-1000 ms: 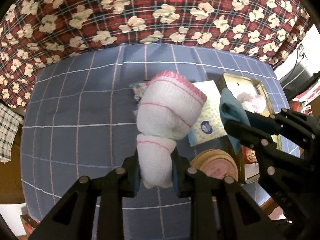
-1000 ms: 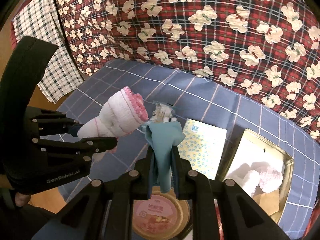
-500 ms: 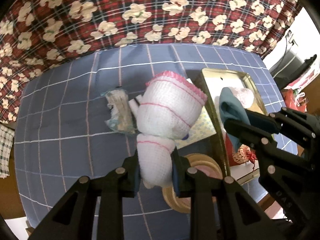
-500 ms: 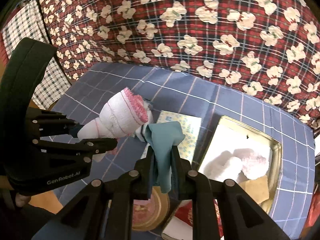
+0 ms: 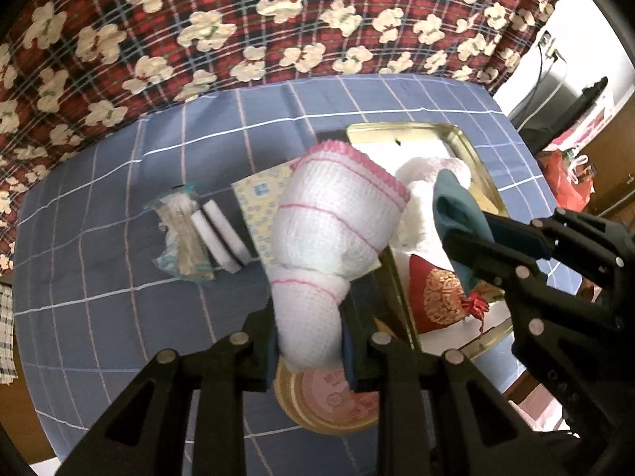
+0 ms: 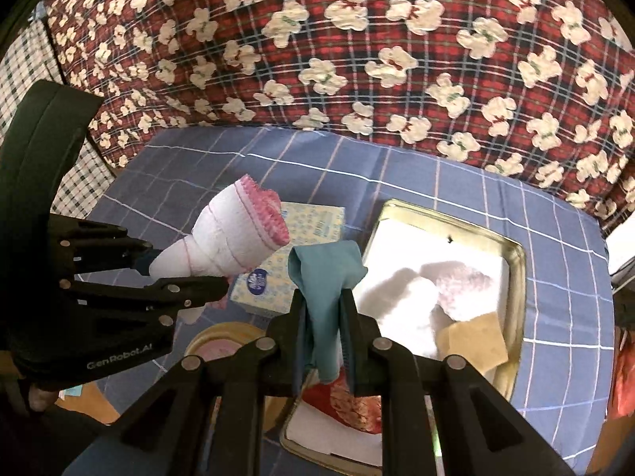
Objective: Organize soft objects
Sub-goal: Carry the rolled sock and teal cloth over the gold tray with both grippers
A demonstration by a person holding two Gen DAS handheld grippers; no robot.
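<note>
We hold both grippers angled steeply downward, side by side. Our left gripper is clamped on a white-and-pink sock; our right gripper is pinched fully on a teal cloth.

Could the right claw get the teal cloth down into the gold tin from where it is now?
Probably yes. The right claw, shut on the teal cloth, is above the gold tin, whose open top has bare white lining beside the items already inside.

Round tin half behind towel
</note>
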